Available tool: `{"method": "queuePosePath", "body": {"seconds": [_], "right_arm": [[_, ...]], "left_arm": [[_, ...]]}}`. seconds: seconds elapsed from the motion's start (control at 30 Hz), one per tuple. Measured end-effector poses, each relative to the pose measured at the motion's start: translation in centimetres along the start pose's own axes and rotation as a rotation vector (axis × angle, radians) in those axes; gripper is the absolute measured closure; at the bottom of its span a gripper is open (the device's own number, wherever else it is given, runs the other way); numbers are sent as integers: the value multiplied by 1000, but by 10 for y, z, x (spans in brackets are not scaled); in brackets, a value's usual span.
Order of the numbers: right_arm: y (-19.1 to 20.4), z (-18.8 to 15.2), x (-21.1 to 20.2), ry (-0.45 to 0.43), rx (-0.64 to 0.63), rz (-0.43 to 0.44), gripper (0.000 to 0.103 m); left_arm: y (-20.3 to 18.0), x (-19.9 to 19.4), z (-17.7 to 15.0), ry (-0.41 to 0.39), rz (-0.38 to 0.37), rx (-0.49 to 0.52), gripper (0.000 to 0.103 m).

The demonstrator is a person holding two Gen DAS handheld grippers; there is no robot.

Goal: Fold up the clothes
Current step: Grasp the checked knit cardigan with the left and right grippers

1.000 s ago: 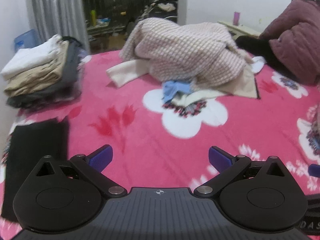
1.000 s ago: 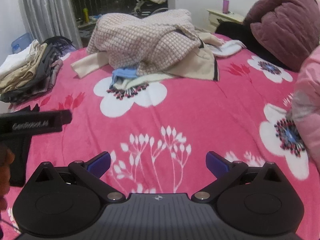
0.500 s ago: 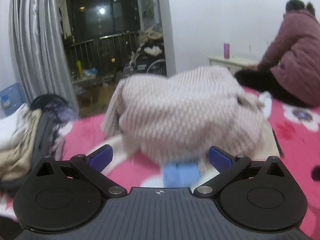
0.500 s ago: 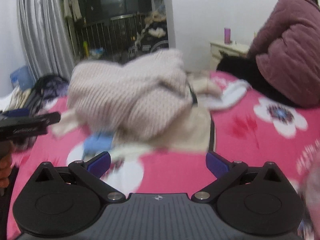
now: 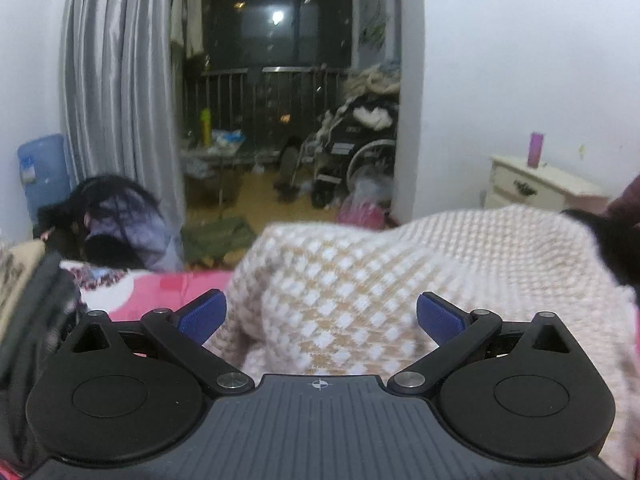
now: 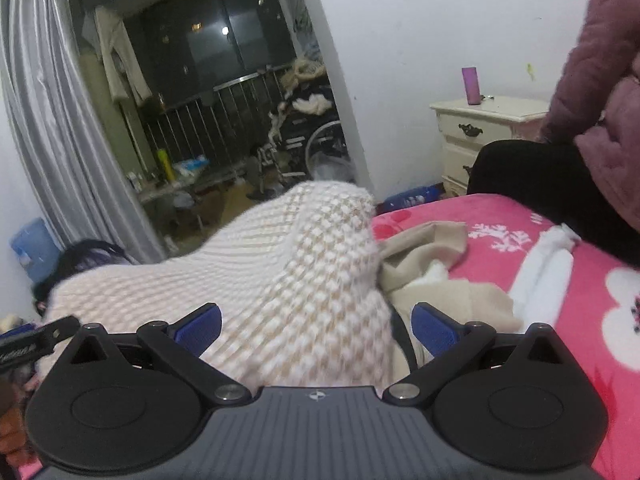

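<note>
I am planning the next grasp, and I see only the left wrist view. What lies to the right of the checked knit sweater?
Observer: A beige garment lies against the sweater, on the pink blanket.
Operator: Are the right tongs closed on something?
Observer: No, the right tongs are open, with the sweater's edge between them.
Operator: Is there anything further right?
Observer: Yes, a rolled white cloth lies on the blanket.

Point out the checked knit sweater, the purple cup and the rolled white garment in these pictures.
checked knit sweater [image 5: 360, 280], left wrist view, middle of its humped top.
purple cup [image 6: 471, 85], right wrist view, middle of its side, on the nightstand.
rolled white garment [image 6: 540, 272], right wrist view, middle of the roll.
</note>
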State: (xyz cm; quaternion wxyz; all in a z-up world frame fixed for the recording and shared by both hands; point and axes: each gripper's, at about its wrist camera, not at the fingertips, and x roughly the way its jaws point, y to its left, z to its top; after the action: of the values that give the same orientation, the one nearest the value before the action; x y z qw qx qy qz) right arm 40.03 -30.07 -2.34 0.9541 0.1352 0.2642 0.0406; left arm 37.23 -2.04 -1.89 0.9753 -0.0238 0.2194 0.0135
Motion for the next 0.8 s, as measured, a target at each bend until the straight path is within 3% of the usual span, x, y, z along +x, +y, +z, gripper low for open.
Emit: {"method": "queuePosePath", "body": {"seconds": [0.13,0.23,0.37,0.47,0.53,0.57,0.67,0.8], "right_arm": [[4,6,38,38,-10,-4,1],[8,8,60,86,-30,-45,9],[15,8,68,114,-70,-73,20],[29,6,53,94,-145,-70,45],[41,5,40,76,-206,-67,79],[46,4,34,67,-237,-65,85],[63,1,14,41,-326,-57,88],[70,-9,-27,21,-337,43,89]], "left_arm": [[7,10,-12,0,-26,-97,5],[5,12,-11,-14,-62,-125,23],[-7,8,-15,-46,-53,-76,44],[-13,3,-16,-55,-45,-47,62],[-13,-1,-18,-52,-45,-41,69],[-12,-2,-18,-45,-50,-53,73],[-8,-7,-19,-26,-64,-67,78],[0,-24,-26,-12,-92,-47,81]]}}
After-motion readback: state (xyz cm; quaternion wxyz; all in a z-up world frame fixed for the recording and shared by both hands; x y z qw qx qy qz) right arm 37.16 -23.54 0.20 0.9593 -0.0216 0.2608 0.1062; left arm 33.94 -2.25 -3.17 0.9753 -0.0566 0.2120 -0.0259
